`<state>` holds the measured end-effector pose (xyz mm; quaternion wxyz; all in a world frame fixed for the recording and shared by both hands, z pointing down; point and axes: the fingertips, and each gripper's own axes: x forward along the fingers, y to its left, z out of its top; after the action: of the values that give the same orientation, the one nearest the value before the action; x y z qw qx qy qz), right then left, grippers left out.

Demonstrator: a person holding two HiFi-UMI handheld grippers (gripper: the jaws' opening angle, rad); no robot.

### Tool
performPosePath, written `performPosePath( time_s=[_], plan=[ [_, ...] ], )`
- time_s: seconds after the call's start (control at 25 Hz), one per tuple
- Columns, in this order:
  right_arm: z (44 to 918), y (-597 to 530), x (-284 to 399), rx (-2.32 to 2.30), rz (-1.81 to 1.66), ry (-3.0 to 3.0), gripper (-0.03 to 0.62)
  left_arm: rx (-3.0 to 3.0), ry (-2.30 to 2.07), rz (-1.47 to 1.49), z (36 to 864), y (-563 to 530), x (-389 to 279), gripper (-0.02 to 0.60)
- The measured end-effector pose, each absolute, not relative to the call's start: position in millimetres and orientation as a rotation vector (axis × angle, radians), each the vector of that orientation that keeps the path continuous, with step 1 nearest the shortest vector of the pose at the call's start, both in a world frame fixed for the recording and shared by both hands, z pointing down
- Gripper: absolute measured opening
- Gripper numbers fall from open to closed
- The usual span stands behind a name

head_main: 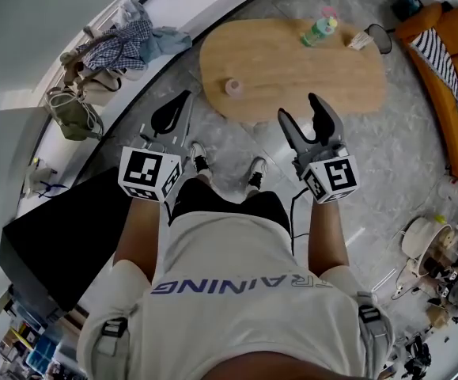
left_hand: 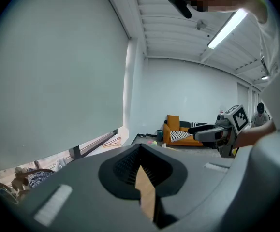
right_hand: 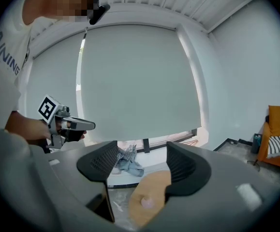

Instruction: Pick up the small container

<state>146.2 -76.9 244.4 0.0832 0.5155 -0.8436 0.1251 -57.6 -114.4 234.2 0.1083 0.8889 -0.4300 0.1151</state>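
**Small container [head_main: 233, 86] stood near the table's front edge**

We saw it upright on the wooden table [head_main: 292, 74], close to the near edge toward the left end, well apart from both grippers. Our left gripper [head_main: 179, 101] had its jaws clenched together on nothing. Our right gripper [head_main: 298, 107] had its jaws released, spread apart and empty, above the floor.
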Motion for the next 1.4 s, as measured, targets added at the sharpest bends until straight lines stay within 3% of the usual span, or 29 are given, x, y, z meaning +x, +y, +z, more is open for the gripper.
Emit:
performPosePath(
  time_s=[0.12,0.4,0.96,1.4],
  plan=[
    [256,-73,142,1.48,0.39,-2.506,0.436,2.598,-1.28,0.33,233,-109,-58,0.003],
    [332,-75,119,1.358,0.484,-2.496,0.508,2.536,-1.291,0.36,269,-101,-67,0.003],
    [572,-147,78,1.348,0.626,-2.34,0.502,2.428,-1.272,0.399,412,-133,-93,0.003],
    [708,-184,55,1.188,0.663,-2.192,0.506,2.4,-1.182,0.488,492,-133,-99,0.003]
  ],
)
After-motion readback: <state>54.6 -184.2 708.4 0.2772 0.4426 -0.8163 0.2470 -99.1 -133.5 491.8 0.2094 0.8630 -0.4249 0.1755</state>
